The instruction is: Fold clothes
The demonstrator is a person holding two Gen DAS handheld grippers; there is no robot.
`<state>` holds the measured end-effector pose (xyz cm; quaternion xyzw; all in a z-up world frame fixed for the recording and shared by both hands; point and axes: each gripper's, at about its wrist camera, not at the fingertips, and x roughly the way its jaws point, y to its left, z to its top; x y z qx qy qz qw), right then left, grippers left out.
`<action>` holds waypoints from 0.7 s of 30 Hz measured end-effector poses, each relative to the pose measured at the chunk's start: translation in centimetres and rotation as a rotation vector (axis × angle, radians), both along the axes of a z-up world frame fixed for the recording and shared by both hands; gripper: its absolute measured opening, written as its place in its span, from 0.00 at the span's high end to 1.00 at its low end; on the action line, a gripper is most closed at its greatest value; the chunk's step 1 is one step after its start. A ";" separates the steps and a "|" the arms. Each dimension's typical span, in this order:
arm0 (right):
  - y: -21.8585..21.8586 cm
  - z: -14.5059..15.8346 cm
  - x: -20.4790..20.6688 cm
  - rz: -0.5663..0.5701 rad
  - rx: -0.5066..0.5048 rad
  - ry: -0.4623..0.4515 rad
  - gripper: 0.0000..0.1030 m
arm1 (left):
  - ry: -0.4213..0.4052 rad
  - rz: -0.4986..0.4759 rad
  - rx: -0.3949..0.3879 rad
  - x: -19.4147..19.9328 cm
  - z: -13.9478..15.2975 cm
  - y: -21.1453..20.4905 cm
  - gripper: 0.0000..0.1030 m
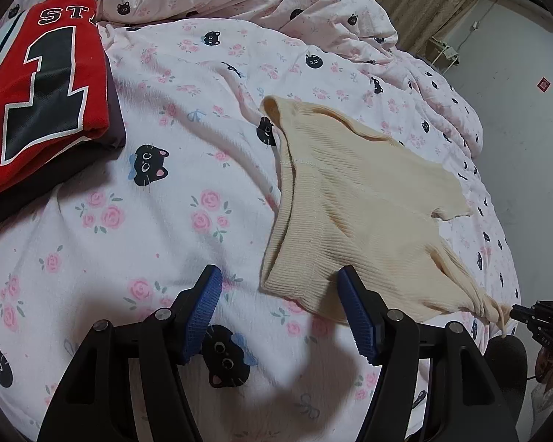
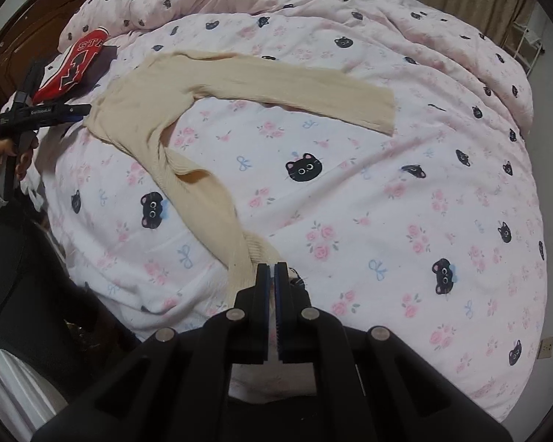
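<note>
The left gripper [image 1: 278,287] hangs over the bed with its blue-padded fingers [image 1: 206,305] spread wide, nothing between them. The near hem of the cream ribbed sweater [image 1: 350,213] lies just ahead of the fingertips, and its edge reaches the inner side of the right-hand finger; whether pad and cloth actually touch, I can't tell from here.

Over on the other side, the right gripper [image 2: 271,270] is clamped tight, pads nearly together, with a bunched corner of the sweater [image 2: 202,199] pinched between them. From that pinch the cloth runs away from the fingers in a twisted band up to the body of the garment, and one long sleeve [image 2: 313,92] stretches out flat ahead and to the right of the fingertips.

The sweater lies on the pink quilt with black cat faces and roses [image 1: 166,221], which is rumpled into folds farther back.

Ahead and to the left of the left gripper's fingers sits a folded red jersey with a big black number one [image 1: 44,88], resting on a dark garment [image 1: 114,118] beneath it, well apart from the sweater.
</note>
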<state>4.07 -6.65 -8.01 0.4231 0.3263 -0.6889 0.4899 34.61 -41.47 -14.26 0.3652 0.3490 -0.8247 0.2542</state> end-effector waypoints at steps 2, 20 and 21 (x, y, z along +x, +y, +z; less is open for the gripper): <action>0.0 0.0 0.4 0.021 0.009 0.013 0.96 | -0.001 0.000 -0.001 0.0 0.0 0.0 0.42; 0.4 -1.4 6.3 0.161 -0.022 0.076 0.60 | -0.004 -0.002 -0.003 -0.1 0.0 0.1 0.42; 0.3 -1.8 6.4 0.160 -0.008 0.083 0.60 | -0.004 -0.002 -0.002 -0.1 -0.1 0.1 0.42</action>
